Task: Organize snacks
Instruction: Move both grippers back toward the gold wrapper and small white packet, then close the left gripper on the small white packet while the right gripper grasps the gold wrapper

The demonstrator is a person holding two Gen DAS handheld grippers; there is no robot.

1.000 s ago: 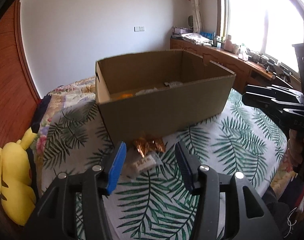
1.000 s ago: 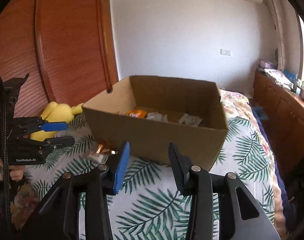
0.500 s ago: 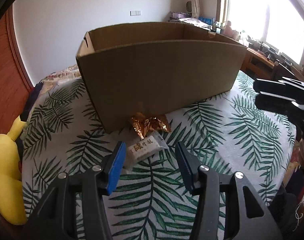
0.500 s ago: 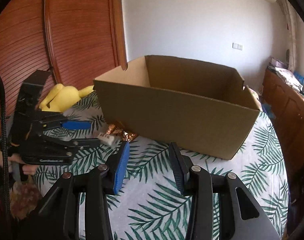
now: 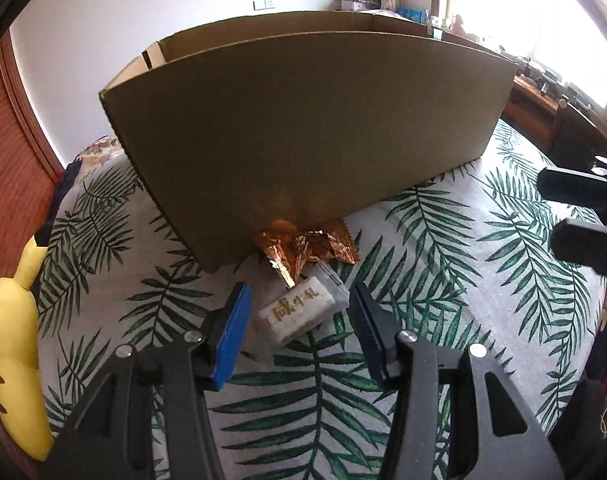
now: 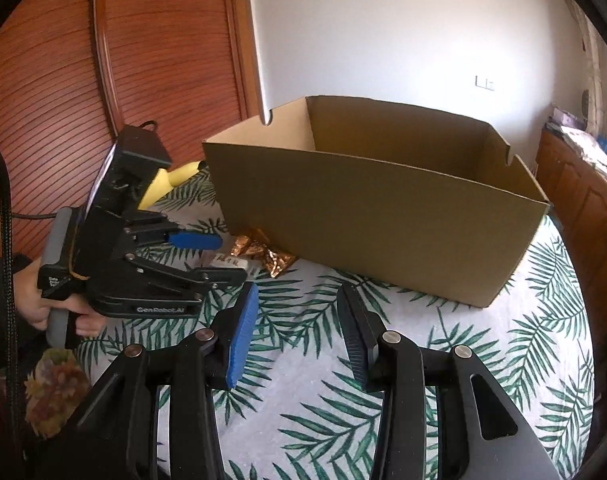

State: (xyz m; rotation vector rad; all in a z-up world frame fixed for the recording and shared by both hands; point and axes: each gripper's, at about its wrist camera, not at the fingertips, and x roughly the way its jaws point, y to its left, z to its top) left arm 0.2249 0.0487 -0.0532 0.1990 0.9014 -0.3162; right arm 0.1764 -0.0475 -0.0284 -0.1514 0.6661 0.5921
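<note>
A white snack packet with gold characters (image 5: 301,311) lies on the leaf-print cloth, just in front of the open cardboard box (image 5: 303,128). A crumpled gold foil snack (image 5: 307,246) lies against the box's near wall. My left gripper (image 5: 297,320) is open, low over the cloth, its fingers either side of the white packet, not touching it. The right wrist view shows the left gripper (image 6: 219,258) over the packet (image 6: 231,261) and the gold snack (image 6: 263,254). My right gripper (image 6: 297,316) is open and empty above the cloth, in front of the box (image 6: 383,216).
A yellow plush toy (image 5: 7,344) lies at the left edge of the bed. A wooden sliding door (image 6: 63,80) stands on the left. A wooden sideboard with clutter (image 5: 543,92) runs under the window on the right. The box's inside is hidden in the left wrist view.
My left gripper has dropped and moved forward to the white packet, which now lies between its open fingers. My right gripper has lowered a little; both stay open.
</note>
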